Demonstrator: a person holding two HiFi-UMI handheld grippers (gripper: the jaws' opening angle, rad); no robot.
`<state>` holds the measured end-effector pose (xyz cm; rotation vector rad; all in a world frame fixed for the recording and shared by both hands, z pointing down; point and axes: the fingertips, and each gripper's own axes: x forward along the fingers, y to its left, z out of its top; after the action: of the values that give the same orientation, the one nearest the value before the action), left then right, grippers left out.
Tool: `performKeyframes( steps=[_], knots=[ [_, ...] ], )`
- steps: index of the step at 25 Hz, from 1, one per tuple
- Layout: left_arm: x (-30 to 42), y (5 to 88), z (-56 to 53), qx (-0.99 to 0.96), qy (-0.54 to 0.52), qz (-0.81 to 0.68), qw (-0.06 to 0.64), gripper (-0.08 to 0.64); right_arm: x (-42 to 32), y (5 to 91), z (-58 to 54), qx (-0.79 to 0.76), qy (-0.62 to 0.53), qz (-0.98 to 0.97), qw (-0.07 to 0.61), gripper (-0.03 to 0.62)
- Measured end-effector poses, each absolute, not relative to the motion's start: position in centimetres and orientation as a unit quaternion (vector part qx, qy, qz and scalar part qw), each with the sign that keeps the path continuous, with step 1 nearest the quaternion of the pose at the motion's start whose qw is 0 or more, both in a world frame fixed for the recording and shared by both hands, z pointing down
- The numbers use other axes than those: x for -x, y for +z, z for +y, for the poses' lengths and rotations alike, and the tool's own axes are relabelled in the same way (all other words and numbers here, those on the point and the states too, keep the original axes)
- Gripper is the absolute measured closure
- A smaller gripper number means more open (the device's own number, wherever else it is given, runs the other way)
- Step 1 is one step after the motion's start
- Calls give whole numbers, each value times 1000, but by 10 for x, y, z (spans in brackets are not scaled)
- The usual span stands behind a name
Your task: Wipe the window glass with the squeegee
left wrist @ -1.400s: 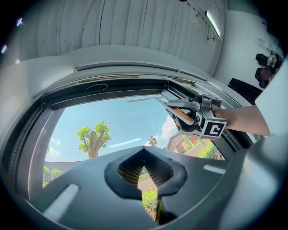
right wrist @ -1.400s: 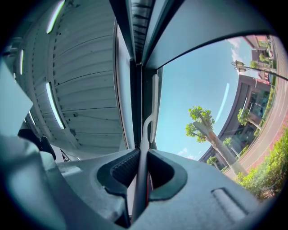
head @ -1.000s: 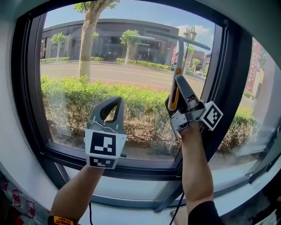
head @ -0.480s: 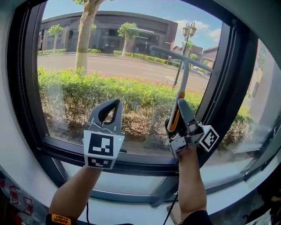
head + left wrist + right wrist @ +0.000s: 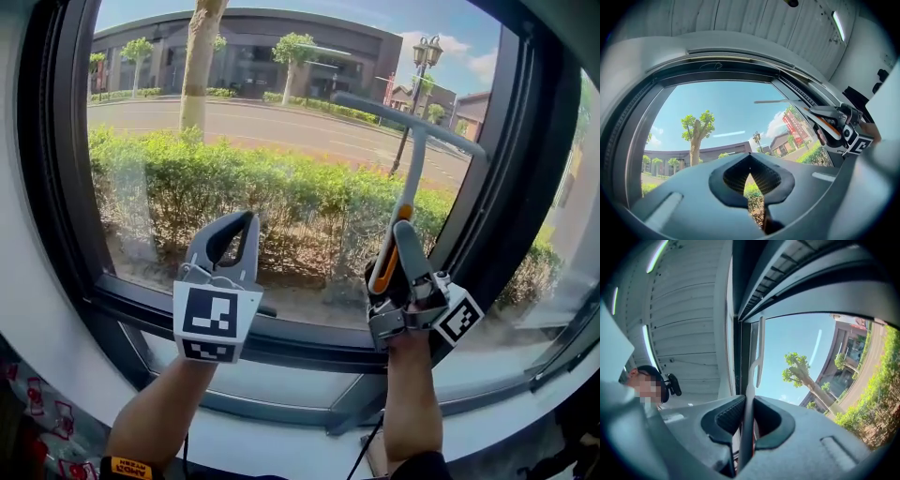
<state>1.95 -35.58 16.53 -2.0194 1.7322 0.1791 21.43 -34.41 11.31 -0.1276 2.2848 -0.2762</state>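
Observation:
The squeegee (image 5: 413, 167) has a grey shaft, an orange grip and a long grey blade lying against the window glass (image 5: 234, 141) at the upper right. My right gripper (image 5: 401, 234) is shut on its handle, below the blade. In the right gripper view the shaft (image 5: 749, 423) runs up between the jaws to the blade (image 5: 760, 352). My left gripper (image 5: 246, 220) hangs in front of the lower middle of the pane, shut with nothing in it. In the left gripper view its tips (image 5: 750, 157) meet, and the squeegee blade (image 5: 785, 101) shows to the right.
A black window frame (image 5: 281, 342) runs below both grippers. A dark mullion (image 5: 502, 187) stands just right of the squeegee. Beneath is a pale sill (image 5: 281, 445), with patterned cloth (image 5: 37, 427) at the lower left. A hedge, a tree and a road lie outside.
The right gripper has drawn the squeegee down the glass and slightly to the right. The left gripper has stayed nearly where it was.

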Motion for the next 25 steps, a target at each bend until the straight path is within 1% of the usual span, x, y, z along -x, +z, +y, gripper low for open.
performKeyframes(
  steps=[4, 8, 12, 19, 25],
  knots=[
    [2, 172, -348, 720, 51, 650, 237, 545, -192, 112, -332, 48, -79, 912, 401, 546],
    [46, 171, -336, 699, 52, 673, 237, 545, -148, 121, -324, 37, -86, 914, 396, 546],
    [114, 169, -311, 671, 54, 698, 242, 545, -81, 130, -309, 23, -100, 917, 386, 546],
    [232, 146, -274, 638, 50, 721, 266, 545, 61, 123, -290, -1, -112, 923, 369, 546],
    [295, 107, -249, 625, 67, 721, 292, 545, 143, 87, -287, -7, -105, 919, 380, 545]
  ],
)
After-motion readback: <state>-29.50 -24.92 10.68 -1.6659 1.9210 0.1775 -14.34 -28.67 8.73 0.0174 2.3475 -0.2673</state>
